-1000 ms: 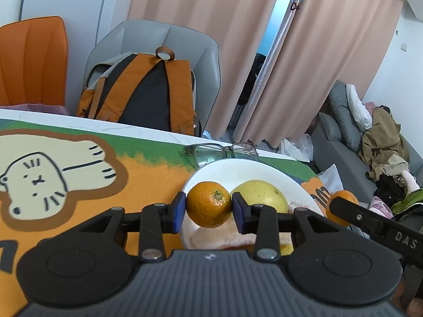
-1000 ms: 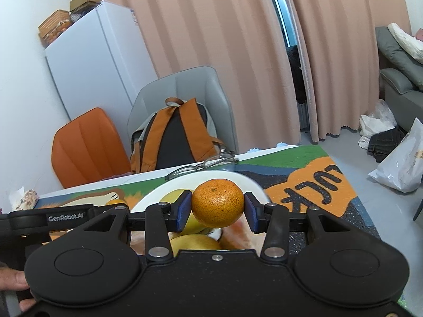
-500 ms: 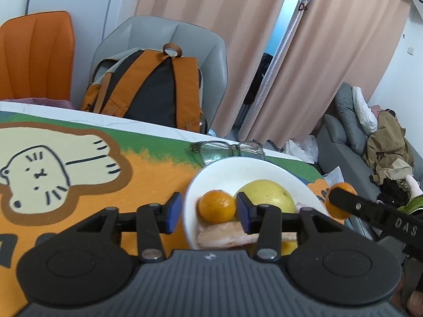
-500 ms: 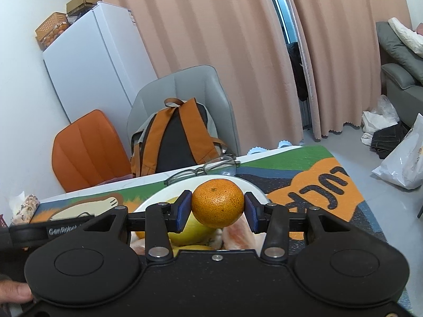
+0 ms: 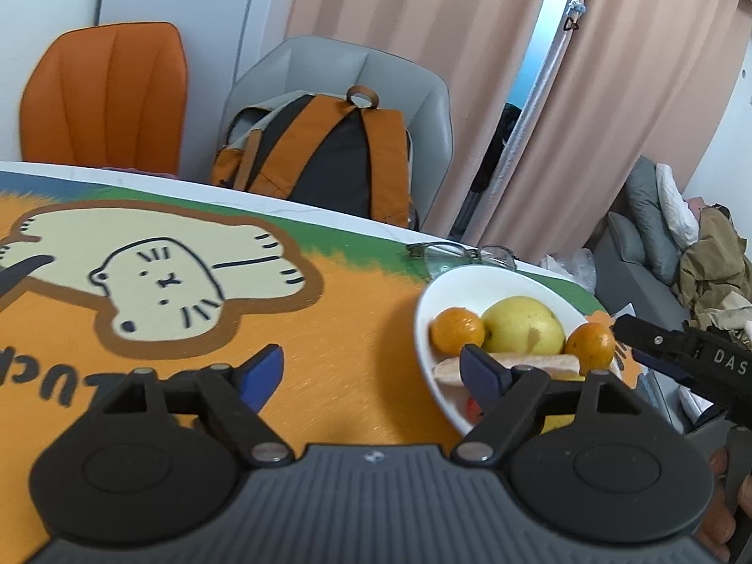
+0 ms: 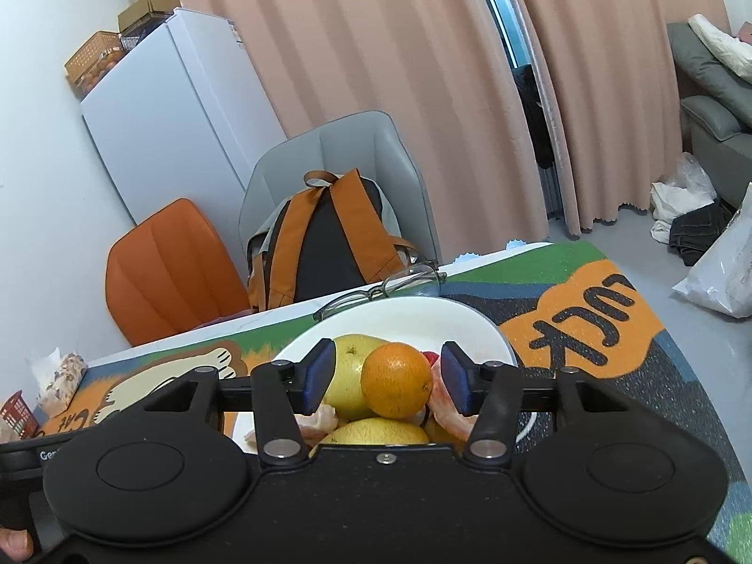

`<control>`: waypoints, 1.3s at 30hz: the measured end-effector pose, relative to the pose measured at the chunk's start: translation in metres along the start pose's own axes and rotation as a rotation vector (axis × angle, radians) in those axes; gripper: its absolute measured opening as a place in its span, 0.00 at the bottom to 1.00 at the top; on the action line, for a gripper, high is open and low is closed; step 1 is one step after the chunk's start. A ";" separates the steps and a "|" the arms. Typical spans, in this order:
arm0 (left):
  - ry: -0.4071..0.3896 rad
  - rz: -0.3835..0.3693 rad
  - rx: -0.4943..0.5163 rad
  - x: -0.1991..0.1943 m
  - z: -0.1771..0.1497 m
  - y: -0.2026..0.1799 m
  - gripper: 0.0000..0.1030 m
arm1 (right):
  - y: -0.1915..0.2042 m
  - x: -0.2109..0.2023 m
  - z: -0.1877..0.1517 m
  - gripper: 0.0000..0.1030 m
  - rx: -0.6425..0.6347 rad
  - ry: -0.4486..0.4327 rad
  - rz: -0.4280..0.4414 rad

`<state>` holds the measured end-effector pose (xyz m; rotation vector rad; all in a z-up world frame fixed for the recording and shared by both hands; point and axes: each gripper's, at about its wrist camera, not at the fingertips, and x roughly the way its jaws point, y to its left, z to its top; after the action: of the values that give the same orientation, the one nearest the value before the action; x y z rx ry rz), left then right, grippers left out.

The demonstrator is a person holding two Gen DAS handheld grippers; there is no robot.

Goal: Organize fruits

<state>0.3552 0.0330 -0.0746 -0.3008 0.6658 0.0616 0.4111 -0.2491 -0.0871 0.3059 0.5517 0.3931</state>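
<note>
Legible markings are few. On the black body of the right claw [image 5: 684,352], seen at 3 o'clock in the left wrist view, white capitals read "DAS"; the remainder is cut off by the frame edge. On the left claw housing [image 6: 44,455], at 9 o'clock in the right wrist view, white letters read "Ge", the rest hidden behind the near device. The printed mat [image 6: 611,329] on the surface carries black letters "LUCK" at 3 o'clock in the right wrist view, seen upside down inside an orange patch. At 9 o'clock in the same view, "Cat" appears on the mat, partly hidden. In the left wrist view, partial letters resembling "LU" lie at 9 o'clock.
</note>
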 end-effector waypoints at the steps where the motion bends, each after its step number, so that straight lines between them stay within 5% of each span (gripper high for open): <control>1: 0.000 0.003 -0.001 -0.002 -0.001 0.002 0.80 | 0.001 -0.003 -0.001 0.49 0.000 -0.002 0.000; 12: -0.006 0.013 -0.025 -0.032 -0.009 0.022 0.88 | 0.014 -0.023 -0.013 0.49 -0.019 0.010 -0.008; 24: -0.017 0.004 -0.008 -0.070 -0.026 0.028 0.93 | 0.040 -0.057 -0.031 0.62 -0.065 0.006 0.010; 39: -0.065 0.023 0.036 -0.135 -0.049 0.028 0.96 | 0.075 -0.114 -0.046 0.99 -0.159 -0.022 0.024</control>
<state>0.2158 0.0502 -0.0351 -0.2559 0.6051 0.0813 0.2758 -0.2251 -0.0449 0.1643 0.4921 0.4536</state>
